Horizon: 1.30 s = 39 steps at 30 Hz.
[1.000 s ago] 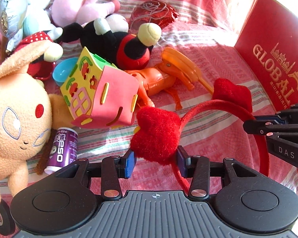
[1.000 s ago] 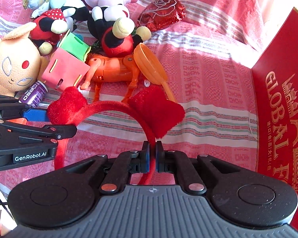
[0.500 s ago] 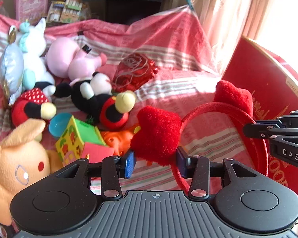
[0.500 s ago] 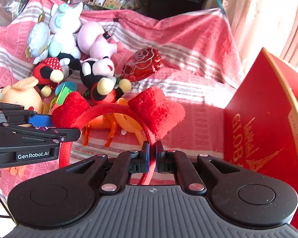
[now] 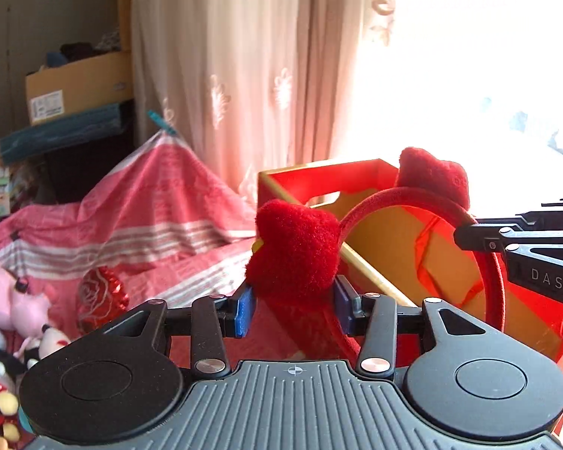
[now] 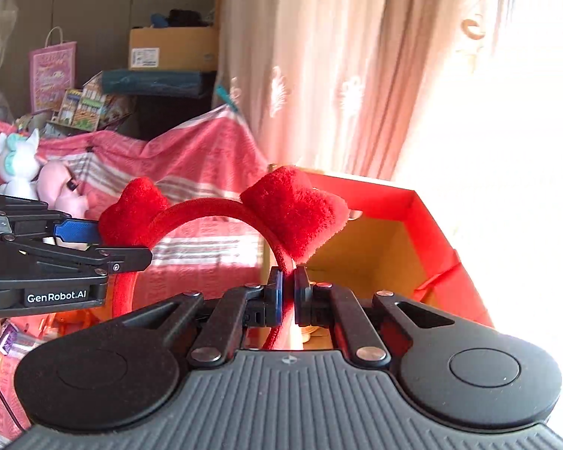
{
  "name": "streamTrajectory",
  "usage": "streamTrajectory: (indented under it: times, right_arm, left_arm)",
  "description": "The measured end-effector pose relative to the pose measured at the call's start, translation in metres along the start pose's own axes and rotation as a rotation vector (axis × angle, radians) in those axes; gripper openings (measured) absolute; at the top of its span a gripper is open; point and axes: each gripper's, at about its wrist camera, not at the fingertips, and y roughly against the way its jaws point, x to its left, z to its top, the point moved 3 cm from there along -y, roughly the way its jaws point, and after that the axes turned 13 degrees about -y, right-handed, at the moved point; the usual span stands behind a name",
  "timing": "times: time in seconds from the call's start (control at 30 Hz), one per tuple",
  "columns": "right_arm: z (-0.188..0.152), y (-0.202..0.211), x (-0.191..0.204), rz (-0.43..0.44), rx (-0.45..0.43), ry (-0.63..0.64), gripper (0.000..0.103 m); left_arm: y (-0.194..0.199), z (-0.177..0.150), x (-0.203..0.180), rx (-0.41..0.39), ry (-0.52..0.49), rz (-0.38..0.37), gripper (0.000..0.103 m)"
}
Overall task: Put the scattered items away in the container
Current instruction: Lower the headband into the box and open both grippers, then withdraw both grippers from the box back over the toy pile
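Both claws clamped on the headband [image 6: 191,212]: left claw [image 5: 292,309], right claw [image 6: 287,294]. Carry level over the far box [image 6: 405,202], then drop together.

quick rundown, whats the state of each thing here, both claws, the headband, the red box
left claw: shut on one plush heart of the headband
right claw: shut on the headband's band
headband: held in the air by both claws, arch up, not yet in the red box
red box: open at the top, orange inside, beyond the headband
plush toys: lying on the pink striped cloth, untouched
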Motion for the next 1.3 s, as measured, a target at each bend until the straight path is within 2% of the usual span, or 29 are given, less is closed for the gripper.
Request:
streamTrajectory:
  times: [0.13,0.3,0.47,0.53,0.6,0.63,0.67,0.77,1.07,1.3]
  right_arm:
    - [0.006,0.001,-0.052,-0.07,-0.008,-0.042,0.007]
    - [0.001,-0.012,-0.098,-0.137,0.026,-0.045,0.007]
    - [-0.008,-0.042,-0.125,-0.141,0.087,-0.045,0.008]
    - [-0.012,-0.058,-0.129,-0.133,0.111,-0.03,0.018]
    - [-0.014,-0.072,-0.131,-0.119,0.119,-0.027,0.061]
    - [-0.015,-0.076,-0.131,-0.118,0.115,-0.024,0.083]
    - [-0.016,-0.078,-0.13,-0.119,0.093,-0.007,0.086]
    - [-0.022,-0.084,-0.127,-0.101,0.094,0.022,0.086]
    - [-0.025,-0.086,-0.128,-0.087,0.122,-0.044,0.087]
    - [-0.018,-0.071,-0.11,-0.097,0.1,-0.082,0.089]
  left_arm:
    - [-0.038,0.037,-0.046,0.015,-0.048,-0.062,0.045]
    - [-0.091,0.056,-0.091,0.08,-0.084,-0.11,0.045]
    - [-0.134,0.056,-0.105,0.152,-0.087,-0.089,0.047]
    - [-0.146,0.057,-0.103,0.171,-0.072,-0.086,0.062]
    - [-0.15,0.059,-0.1,0.174,-0.052,-0.063,0.081]
    - [-0.149,0.06,-0.1,0.163,-0.054,-0.044,0.086]
    - [-0.146,0.063,-0.1,0.15,-0.064,-0.023,0.093]
    - [-0.143,0.067,-0.101,0.138,-0.074,-0.01,0.094]
    - [-0.135,0.063,-0.089,0.121,-0.014,-0.017,0.094]
    - [-0.12,0.049,-0.066,0.118,0.004,-0.008,0.096]
